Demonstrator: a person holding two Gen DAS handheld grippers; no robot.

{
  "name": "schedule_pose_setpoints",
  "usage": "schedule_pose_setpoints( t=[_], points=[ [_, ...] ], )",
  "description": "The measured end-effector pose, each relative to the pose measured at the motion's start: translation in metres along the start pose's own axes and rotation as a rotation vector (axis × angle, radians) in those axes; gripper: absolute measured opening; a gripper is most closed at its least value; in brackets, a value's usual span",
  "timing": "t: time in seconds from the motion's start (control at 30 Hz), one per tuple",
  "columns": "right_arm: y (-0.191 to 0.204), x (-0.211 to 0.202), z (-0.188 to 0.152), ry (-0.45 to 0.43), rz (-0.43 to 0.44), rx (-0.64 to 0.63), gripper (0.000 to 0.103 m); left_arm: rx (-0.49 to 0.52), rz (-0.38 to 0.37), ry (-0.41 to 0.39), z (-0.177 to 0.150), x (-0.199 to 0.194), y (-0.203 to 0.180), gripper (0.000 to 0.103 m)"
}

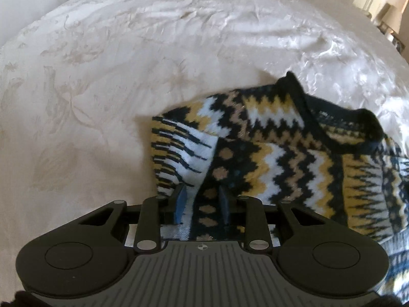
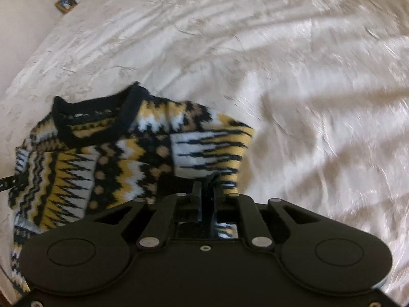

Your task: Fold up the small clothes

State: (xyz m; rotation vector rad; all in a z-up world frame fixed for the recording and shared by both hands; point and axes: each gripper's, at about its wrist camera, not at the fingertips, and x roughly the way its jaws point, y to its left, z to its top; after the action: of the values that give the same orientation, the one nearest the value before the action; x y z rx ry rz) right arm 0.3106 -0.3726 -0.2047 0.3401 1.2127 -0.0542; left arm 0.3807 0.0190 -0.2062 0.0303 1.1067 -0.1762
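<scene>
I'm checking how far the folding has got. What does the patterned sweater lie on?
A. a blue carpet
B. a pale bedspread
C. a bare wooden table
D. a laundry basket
B: the sweater rests directly on a pale, wrinkled bedspread that fills both views around it.

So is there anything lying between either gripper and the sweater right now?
Nothing visible. The left gripper has sweater fabric between its fingers, and the right gripper is shut on the sweater's edge.
</scene>
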Motion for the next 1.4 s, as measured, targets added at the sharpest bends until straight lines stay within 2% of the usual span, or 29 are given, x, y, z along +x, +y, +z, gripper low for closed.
schedule_pose_setpoints(
  t=[0.07, 0.13, 0.2, 0.27, 0.3, 0.33, 0.37, 0.43, 0.47, 0.6, 0.7, 0.8, 0.9, 1.03, 1.17, 1.4],
  points=[
    [-0.007, 0.003, -0.002, 0.003, -0.026, 0.017, 0.017, -0.002, -0.001, 0.002, -0.001, -0.001, 0.003, 0.028],
    [-0.011, 0.000, -0.002, -0.003, -0.054, 0.033, 0.032, -0.011, -0.003, 0.001, 0.000, -0.005, 0.003, 0.028],
    [-0.013, -0.007, -0.001, -0.013, -0.077, 0.050, 0.036, -0.014, -0.007, -0.018, 0.001, -0.015, 0.000, 0.028],
    [-0.013, -0.020, -0.001, -0.051, -0.088, 0.057, 0.046, -0.005, -0.005, -0.055, 0.002, -0.029, -0.006, 0.030],
    [-0.010, -0.028, -0.001, -0.078, -0.085, 0.050, 0.059, -0.004, -0.013, -0.071, 0.001, -0.036, -0.009, 0.032],
    [-0.005, -0.035, -0.002, -0.107, -0.079, 0.036, 0.069, -0.004, -0.032, -0.081, 0.000, -0.043, -0.013, 0.041],
    [0.002, -0.040, -0.002, -0.130, -0.064, 0.019, 0.072, -0.004, -0.058, -0.085, -0.002, -0.048, -0.019, 0.057],
    [0.018, -0.045, -0.003, -0.149, -0.019, -0.020, 0.074, 0.007, -0.100, -0.074, -0.006, -0.051, -0.031, 0.078],
    [0.027, -0.044, -0.003, -0.148, 0.001, -0.042, 0.075, 0.019, -0.122, -0.060, -0.009, -0.050, -0.037, 0.080],
    [0.065, -0.029, -0.007, -0.105, 0.086, -0.124, 0.080, 0.079, -0.150, 0.004, -0.022, -0.038, -0.060, 0.080],
    [0.084, -0.013, -0.014, -0.056, 0.127, -0.182, 0.087, 0.120, -0.118, 0.024, -0.032, -0.028, -0.064, 0.080],
    [0.081, 0.004, -0.022, 0.006, 0.089, -0.163, 0.088, 0.094, -0.082, 0.074, -0.037, -0.015, -0.048, 0.080],
    [0.058, 0.011, -0.028, 0.027, 0.037, -0.100, 0.088, 0.063, -0.133, 0.080, -0.041, -0.010, -0.029, 0.080],
    [0.049, -0.006, -0.031, 0.001, 0.015, -0.091, 0.089, 0.091, -0.134, 0.064, -0.039, -0.025, -0.028, 0.081],
    [0.045, -0.034, -0.038, -0.046, 0.016, -0.041, 0.096, 0.058, -0.161, 0.034, -0.048, -0.051, -0.023, 0.082],
    [0.052, -0.073, -0.086, -0.060, -0.004, -0.007, 0.096, 0.071, -0.209, 0.039, -0.088, -0.084, -0.015, 0.082]
  ],
)
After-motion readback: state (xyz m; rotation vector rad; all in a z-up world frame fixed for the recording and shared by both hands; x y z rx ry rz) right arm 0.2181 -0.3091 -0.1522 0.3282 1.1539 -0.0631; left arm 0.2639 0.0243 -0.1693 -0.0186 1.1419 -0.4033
